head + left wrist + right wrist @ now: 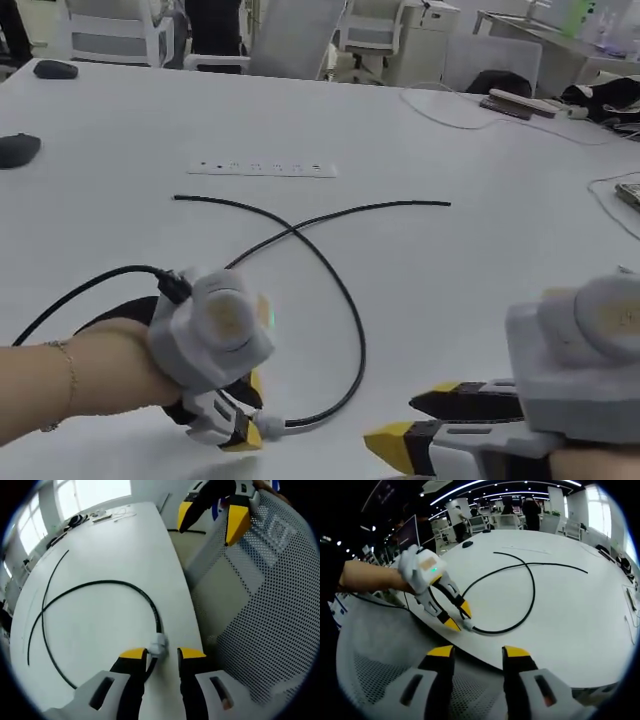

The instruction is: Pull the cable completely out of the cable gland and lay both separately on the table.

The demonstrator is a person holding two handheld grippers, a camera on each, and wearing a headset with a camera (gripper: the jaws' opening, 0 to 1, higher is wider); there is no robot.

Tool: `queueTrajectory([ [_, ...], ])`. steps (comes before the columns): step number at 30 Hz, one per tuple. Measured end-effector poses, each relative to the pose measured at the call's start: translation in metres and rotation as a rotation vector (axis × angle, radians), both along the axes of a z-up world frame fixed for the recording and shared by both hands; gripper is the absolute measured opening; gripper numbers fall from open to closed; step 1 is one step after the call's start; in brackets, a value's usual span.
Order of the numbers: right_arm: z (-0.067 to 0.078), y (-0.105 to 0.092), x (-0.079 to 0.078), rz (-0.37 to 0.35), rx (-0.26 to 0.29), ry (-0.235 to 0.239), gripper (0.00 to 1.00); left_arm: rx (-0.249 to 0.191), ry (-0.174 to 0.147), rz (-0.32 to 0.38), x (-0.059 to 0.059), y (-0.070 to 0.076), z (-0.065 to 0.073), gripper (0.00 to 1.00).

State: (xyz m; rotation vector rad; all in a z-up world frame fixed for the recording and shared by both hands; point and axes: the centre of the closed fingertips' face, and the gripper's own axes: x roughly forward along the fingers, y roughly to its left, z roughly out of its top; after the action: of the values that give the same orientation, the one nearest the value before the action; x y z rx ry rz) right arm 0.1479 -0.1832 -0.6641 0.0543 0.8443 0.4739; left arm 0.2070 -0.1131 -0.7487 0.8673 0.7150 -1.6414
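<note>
The white desk (450, 300) carries everything, and most of its surface is bare, which leaves plenty of room to lay two parts well apart later.

On it the black cable (292, 230) lies slack in a wide loop that crosses itself toward 12 o'clock in the head view and sweeps back round to the near edge at about 6 o'clock. Slack like this, it should slide along without snagging once it is pulled.

The right hand-held gripper (410, 420) hovers at 5 o'clock. Its jaws are wide and it holds nothing. In its own view (479, 652) it points across the desk edge at the cable's near end, probably so it can take the cable just beyond the fitting.

The left hand-held gripper (240, 430) is low at 7 o'clock, tips down at the desk. Its own view (162, 655) shows the jaws narrowly parted, not clamped, with the fitting at the tip of one jaw. I judge it is lining up to pinch that fitting as the anchor.

The small pale cable gland (159, 644) rests on the desk near the edge, with the cable's end running into it, so the two are not yet separated. It also shows at the left tips from the right gripper view (468, 625).
</note>
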Motion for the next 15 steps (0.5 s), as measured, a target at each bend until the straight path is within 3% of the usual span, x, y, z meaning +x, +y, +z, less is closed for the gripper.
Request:
queueTrajectory([
  [7, -0.003, -0.001, -0.002, -0.001, -0.001, 0.021, 0.38, 0.017, -0.011, -0.012, 0.006, -0.002, -0.008, 0.21],
  [11, -0.004, -0.004, -0.003, -0.034, 0.005, 0.037, 0.37, 0.027, -0.04, -0.056, 0.007, 0.0, -0.016, 0.18],
  [15, -0.004, -0.007, -0.003, -0.053, 0.001, 0.038, 0.37, 0.019, -0.018, -0.056, 0.007, -0.001, -0.014, 0.17],
])
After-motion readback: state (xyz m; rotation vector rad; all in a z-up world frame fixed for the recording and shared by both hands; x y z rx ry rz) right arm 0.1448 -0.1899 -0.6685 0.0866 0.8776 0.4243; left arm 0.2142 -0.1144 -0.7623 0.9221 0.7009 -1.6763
